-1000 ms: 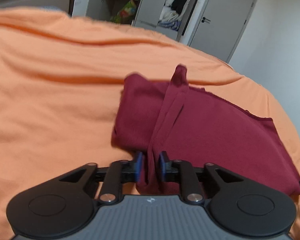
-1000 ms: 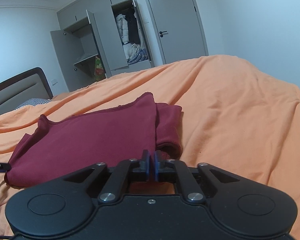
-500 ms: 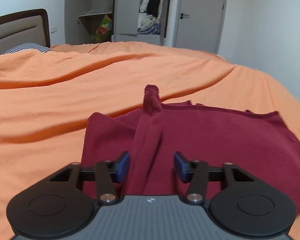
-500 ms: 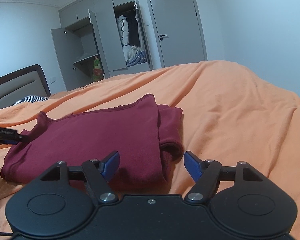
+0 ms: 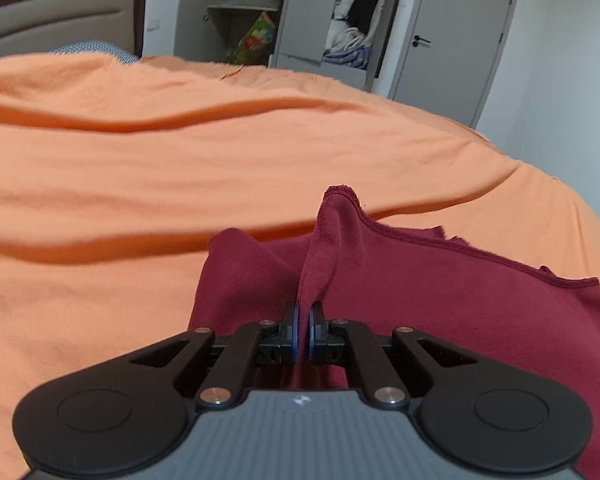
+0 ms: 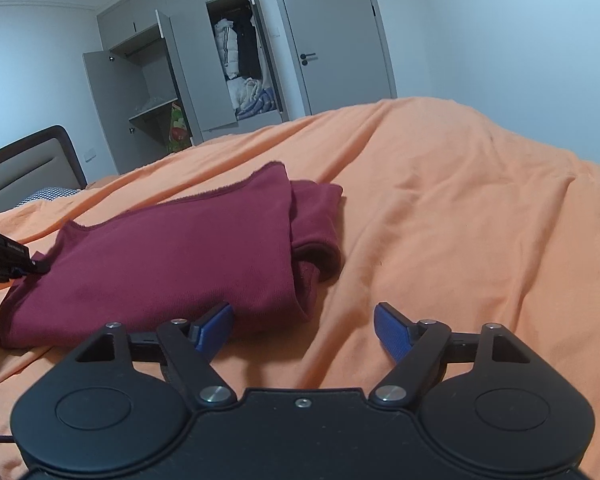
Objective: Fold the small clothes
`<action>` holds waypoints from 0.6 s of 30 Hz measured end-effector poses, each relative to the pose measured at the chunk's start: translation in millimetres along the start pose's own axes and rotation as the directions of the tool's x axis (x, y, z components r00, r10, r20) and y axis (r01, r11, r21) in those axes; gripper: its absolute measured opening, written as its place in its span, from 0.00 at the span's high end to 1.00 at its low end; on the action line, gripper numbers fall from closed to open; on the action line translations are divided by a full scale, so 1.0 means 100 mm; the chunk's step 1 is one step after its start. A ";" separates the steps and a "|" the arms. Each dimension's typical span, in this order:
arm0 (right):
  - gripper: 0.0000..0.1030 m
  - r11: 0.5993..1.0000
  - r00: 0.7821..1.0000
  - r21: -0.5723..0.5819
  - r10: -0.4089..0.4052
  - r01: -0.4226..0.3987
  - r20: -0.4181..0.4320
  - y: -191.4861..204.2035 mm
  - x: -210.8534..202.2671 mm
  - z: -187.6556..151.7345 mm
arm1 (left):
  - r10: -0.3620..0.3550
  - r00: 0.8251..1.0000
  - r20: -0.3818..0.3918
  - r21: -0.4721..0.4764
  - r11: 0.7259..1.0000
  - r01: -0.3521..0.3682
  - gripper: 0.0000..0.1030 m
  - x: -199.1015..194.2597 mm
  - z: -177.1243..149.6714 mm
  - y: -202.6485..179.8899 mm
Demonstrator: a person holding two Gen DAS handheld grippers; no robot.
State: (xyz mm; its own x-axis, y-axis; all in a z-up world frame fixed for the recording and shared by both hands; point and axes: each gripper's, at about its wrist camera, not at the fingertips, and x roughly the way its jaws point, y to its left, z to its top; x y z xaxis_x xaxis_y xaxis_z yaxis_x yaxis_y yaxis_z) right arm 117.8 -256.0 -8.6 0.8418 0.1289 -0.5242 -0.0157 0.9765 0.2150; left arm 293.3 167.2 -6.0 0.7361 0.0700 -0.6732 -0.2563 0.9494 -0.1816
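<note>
One garment [image 6: 172, 256]: maroon, folded, laid on the orange bed [image 6: 460, 216].
Left gripper [image 5: 304, 330]: fingers clenched on a raised fold of its near edge.
Right gripper [image 6: 304, 330]: fingers spread wide, nothing held, near the garment's right end.

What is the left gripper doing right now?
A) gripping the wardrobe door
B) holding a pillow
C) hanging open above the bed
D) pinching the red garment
D: the left gripper is shut on a raised fold of the red garment, while the right gripper is open.
</note>
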 end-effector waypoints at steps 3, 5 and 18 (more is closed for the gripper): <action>0.06 1.000 1.000 -0.018 -0.003 0.003 0.023 0.01 -0.03 0.03 | 0.004 1.000 0.006 -0.026 1.000 -0.004 0.88 -0.01 -0.02 0.04; 0.05 1.000 0.999 -0.027 -0.011 0.012 0.035 0.02 -0.04 0.05 | 0.010 1.000 0.018 -0.032 0.999 -0.009 0.82 -0.05 -0.02 0.05; 0.01 0.998 0.998 -0.015 -0.062 0.062 0.032 0.10 0.05 0.00 | 0.143 0.980 0.138 0.142 0.976 -0.163 0.02 -0.16 -0.06 -0.24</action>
State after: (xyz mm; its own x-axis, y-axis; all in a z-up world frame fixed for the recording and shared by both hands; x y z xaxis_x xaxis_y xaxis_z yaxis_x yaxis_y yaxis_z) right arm 121.8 -245.8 -8.6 0.8582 0.0625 -0.5095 0.0289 0.9851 0.1695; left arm 284.0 141.5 5.1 0.7710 0.2467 -0.5871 -0.2811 0.9591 0.0338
